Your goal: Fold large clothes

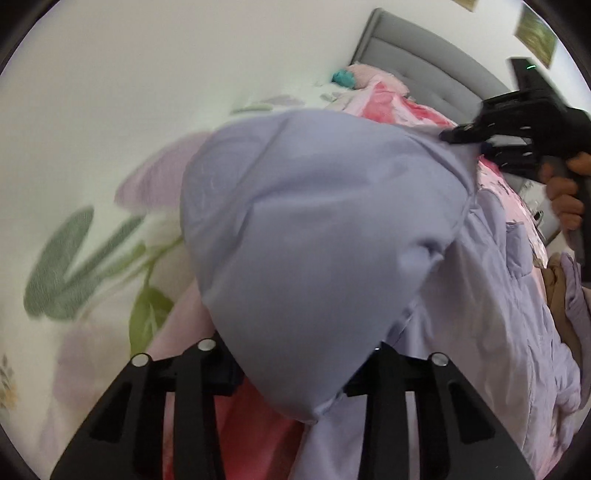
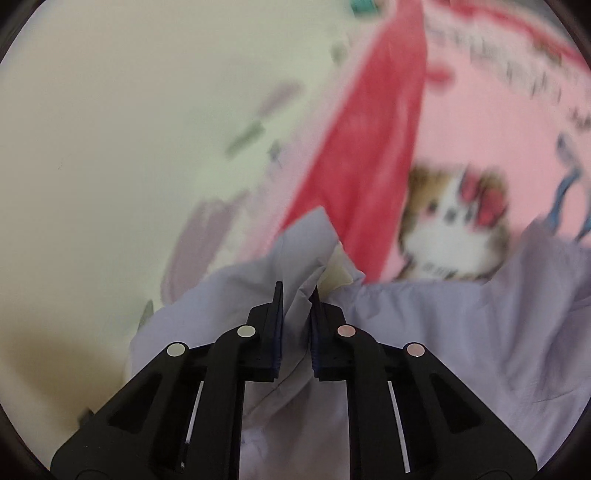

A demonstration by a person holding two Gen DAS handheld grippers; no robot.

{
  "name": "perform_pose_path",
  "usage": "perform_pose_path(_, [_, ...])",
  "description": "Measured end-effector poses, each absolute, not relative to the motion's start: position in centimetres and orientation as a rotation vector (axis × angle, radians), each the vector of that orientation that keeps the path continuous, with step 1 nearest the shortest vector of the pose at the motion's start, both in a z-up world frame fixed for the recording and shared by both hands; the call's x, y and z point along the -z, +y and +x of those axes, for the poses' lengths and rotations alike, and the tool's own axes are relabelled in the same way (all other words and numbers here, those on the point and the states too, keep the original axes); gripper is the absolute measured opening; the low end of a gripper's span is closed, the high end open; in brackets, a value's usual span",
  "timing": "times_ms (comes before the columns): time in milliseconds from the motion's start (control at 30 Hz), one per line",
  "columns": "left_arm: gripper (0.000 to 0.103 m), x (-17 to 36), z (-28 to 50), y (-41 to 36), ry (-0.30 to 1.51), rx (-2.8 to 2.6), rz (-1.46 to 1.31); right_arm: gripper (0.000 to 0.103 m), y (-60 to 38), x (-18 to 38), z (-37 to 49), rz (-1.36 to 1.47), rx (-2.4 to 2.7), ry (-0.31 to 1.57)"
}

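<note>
Left wrist view: the lilac garment [image 1: 314,229] billows up between the fingers of the left gripper [image 1: 291,373], hiding their tips, so I cannot tell whether they grasp it. Farther right, the right gripper [image 1: 461,142] bites its edge above the bed [image 1: 74,184].

Right wrist view: the right gripper [image 2: 297,295] is clenched on a bunched fold of the garment [image 2: 424,332], which spreads below and right over a pink blanket [image 2: 480,129].

We see a bed with a grey padded headboard [image 1: 417,70] against a white wall [image 1: 166,55]. A floral sheet [image 1: 85,258] covers it, with a pink blanket [image 2: 480,110] on top. Two pictures [image 1: 537,35] hang above.
</note>
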State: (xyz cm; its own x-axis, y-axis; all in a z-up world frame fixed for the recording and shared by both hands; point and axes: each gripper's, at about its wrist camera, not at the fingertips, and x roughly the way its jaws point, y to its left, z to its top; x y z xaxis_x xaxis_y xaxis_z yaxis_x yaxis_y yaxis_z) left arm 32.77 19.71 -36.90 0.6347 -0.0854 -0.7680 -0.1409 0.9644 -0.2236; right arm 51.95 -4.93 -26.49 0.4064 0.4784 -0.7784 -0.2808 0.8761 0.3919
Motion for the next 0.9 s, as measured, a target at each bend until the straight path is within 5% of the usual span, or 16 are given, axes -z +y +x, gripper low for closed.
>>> perform_pose_path(233, [0.037, 32.9, 35.0, 17.3, 0.858, 0.164, -0.029, 0.011, -16.6, 19.3, 40.4, 0.184, -0.209, 0.783])
perform_pose_path(533, [0.055, 34.7, 34.6, 11.7, 0.898, 0.294, 0.416, 0.011, -26.5, 28.9, 30.5, 0.268, 0.111, 0.911])
perform_pose_path(700, [0.056, 35.7, 32.3, 11.6, 0.911, 0.271, 0.33, 0.011, -26.5, 32.8, 29.5, 0.22, 0.167, 0.95])
perform_pose_path(900, [0.055, 38.0, 32.1, 15.4, 0.921, 0.23, 0.057, 0.011, -25.3, 27.9, 31.0, 0.127, 0.142, 0.81])
